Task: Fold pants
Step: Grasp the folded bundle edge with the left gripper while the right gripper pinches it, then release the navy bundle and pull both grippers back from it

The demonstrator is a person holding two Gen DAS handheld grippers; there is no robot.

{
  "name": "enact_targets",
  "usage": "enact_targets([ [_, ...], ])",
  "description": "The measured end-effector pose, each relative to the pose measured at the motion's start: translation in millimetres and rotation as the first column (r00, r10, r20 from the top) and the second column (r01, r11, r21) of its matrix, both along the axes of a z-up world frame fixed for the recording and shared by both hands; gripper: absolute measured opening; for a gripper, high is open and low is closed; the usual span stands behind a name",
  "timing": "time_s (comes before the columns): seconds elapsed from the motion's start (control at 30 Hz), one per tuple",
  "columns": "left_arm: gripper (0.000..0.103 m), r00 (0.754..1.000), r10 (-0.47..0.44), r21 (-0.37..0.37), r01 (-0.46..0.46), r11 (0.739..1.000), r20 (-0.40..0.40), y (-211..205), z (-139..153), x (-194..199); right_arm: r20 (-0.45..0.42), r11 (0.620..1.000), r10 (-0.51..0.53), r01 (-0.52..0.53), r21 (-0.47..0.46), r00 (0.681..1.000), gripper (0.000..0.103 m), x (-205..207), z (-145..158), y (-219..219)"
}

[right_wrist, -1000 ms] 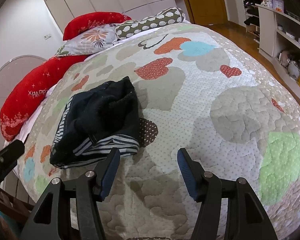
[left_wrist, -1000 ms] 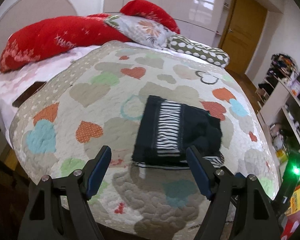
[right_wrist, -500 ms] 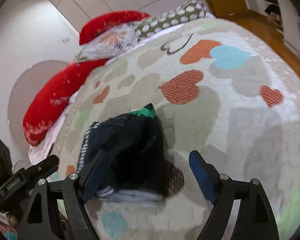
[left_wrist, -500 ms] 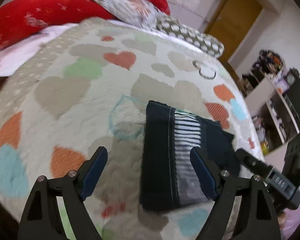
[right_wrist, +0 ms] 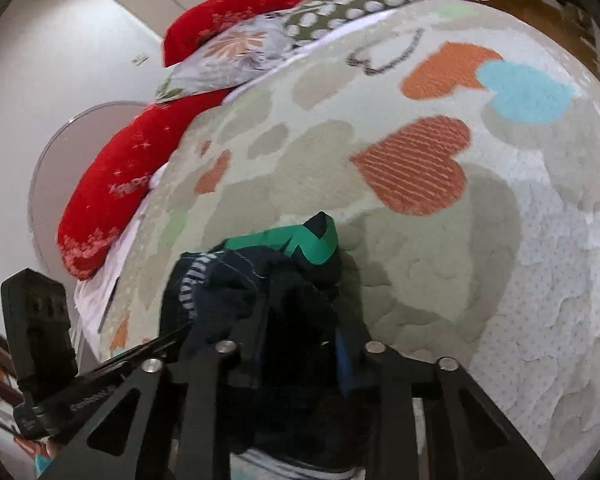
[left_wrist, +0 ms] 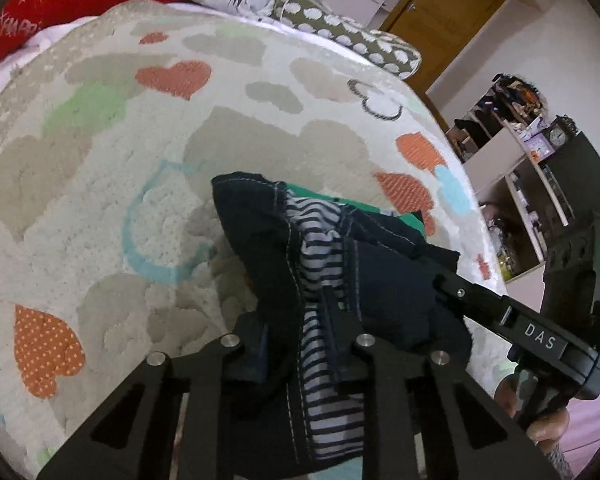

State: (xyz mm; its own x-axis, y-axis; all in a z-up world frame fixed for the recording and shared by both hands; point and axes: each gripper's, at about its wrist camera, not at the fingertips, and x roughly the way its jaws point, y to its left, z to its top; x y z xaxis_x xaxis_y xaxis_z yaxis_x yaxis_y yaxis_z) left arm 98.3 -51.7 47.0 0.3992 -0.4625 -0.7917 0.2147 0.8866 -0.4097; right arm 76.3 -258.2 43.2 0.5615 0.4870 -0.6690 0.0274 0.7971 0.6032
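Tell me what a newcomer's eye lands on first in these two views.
First, the dark folded pants with a striped lining, bunched at the near edge of the heart-patterned quilt, where the left gripper and right gripper have just closed on them. Next, the red pillows at the head of the bed.

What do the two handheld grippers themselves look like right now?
Both are matte black, with cut-out linkage arms joined by silver rivets. The right gripper shows a blue pad inside its jaws. In the left wrist view it carries white "DAS" lettering and a green light. The left gripper looks alike.
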Motion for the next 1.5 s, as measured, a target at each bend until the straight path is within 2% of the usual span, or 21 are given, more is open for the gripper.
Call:
enact_targets([
  [0.13, 0.02, 1.0, 0.014, -0.037, -0.013, 0.999, 0.018, 0.6, 18.0, 10.0, 0.048, 1.0, 0.012, -0.013, 0.017, 0.999, 0.024, 0.2, 22.8, 1.5],
  [0.27, 0.02, 0.998, 0.025, 0.016, -0.027, 1.0, 0.063, -13.1, 32.6, 42.2, 0.107, 0.999, 0.011, -0.007, -0.043, 0.994, 0.024, 20.3, 48.4, 3.1],
  [0.37, 0.02, 0.995, 0.031, 0.079, -0.039, 0.996, 0.097, -25.8, 35.8, 71.6, 0.113, 0.997, -0.006, 0.014, -0.07, 0.994, 0.024, 45.1, 54.0, -0.4],
  [0.47, 0.02, 0.991, 0.069, 0.164, -0.086, 0.983, 0.111, -34.2, 24.4, 98.4, 0.11, 0.992, -0.034, 0.047, -0.115, 0.993, 0.024, 72.3, 48.5, -8.5],
  [0.57, 0.02, 0.99, 0.118, 0.281, -0.136, 0.95, 0.078, -35.8, -2.6, 120.9, 0.071, 0.979, -0.072, 0.084, -0.184, 0.995, 0.027, 92.2, 31.1, -16.3],
  [0.63, 0.02, 0.991, 0.134, 0.254, -0.133, 0.958, 0.013, -27.4, -12.5, 126.8, 0.019, 0.964, -0.108, 0.109, -0.244, 0.994, 0.034, 106.1, 14.1, -21.5],
  [0.7, 0.02, 0.988, 0.157, 0.199, -0.154, 0.968, 0.003, -15.2, -8.0, 120.0, 0.005, 0.97, -0.121, 0.119, -0.21, 0.993, 0.038, 106.3, 10.1, -32.4],
  [0.73, 0.02, 0.987, 0.162, 0.2, -0.161, 0.966, 0.013, -12.7, -3.2, 114.1, 0.019, 0.976, -0.127, 0.128, -0.178, 0.992, 0.039, 102.7, 12.8, -37.6],
  [0.8, 0.021, 0.983, 0.173, 0.2, -0.182, 0.963, 0.065, -9.1, 11.2, 95.8, 0.08, 0.969, -0.162, 0.174, -0.175, 0.984, 0.043, 89.4, 28.8, -44.6],
  [0.9, 0.044, 0.978, 0.164, 0.183, -0.185, 0.966, 0.125, -12.7, 21.2, 69.3, 0.172, 0.966, -0.166, 0.195, -0.169, 0.971, 0.043, 65.1, 54.4, -42.8],
  [0.93, 0.048, 0.978, 0.167, 0.184, -0.188, 0.965, 0.126, -15.1, 19.7, 63.8, 0.175, 0.97, -0.154, 0.182, -0.16, 0.972, 0.042, 59.2, 58.0, -38.6],
  [1.0, 0.048, 0.983, 0.149, 0.199, -0.169, 0.965, 0.112, -23.7, 8.1, 56.3, 0.155, 0.985, -0.105, 0.124, -0.122, 0.982, 0.028, 49.8, 56.2, -25.2],
  [1.07, 0.05, 0.991, 0.115, 0.252, -0.128, 0.959, 0.068, -36.2, -9.6, 57.5, 0.111, 0.989, -0.086, 0.098, -0.109, 0.99, 0.028, 45.3, 42.6, -17.3],
  [1.13, 0.051, 0.992, 0.114, 0.281, -0.125, 0.952, 0.053, -41.3, -20.2, 58.0, 0.033, 0.983, -0.105, 0.109, -0.148, 0.994, 0.028, 47.7, 14.9, -10.9],
  [1.2, 0.052, 0.99, 0.113, 0.284, -0.131, 0.95, 0.08, -40.3, -10.0, 51.9, -0.008, 0.983, -0.115, 0.112, -0.145, 0.993, 0.03, 51.4, -2.6, -13.0],
  [1.33, 0.063, 0.982, 0.123, 0.283, -0.16, 0.946, 0.146, -33.3, 16.3, 27.2, 0.055, 0.98, -0.14, 0.146, -0.131, 0.989, 0.032, 30.4, 20.0, -23.8],
  [1.4, 0.07, 0.968, 0.145, 0.269, -0.198, 0.942, 0.206, -26.4, 32.7, 4.0, 0.113, 0.964, -0.162, 0.181, -0.194, 0.98, 0.041, 10.4, 37.5, -25.3],
  [1.47, 0.082, 0.954, 0.165, 0.258, -0.23, 0.938, 0.249, -21.2, 42.0, -15.4, 0.152, 0.943, -0.189, 0.222, -0.246, 0.97, 0.046, -15.6, 46.6, -26.6],
  [1.5, 0.083, 0.943, 0.184, 0.255, -0.257, 0.932, 0.278, -17.5, 46.6, -28.5, 0.156, 0.938, -0.195, 0.231, -0.257, 0.968, 0.047, -24.8, 47.5, -26.9],
])
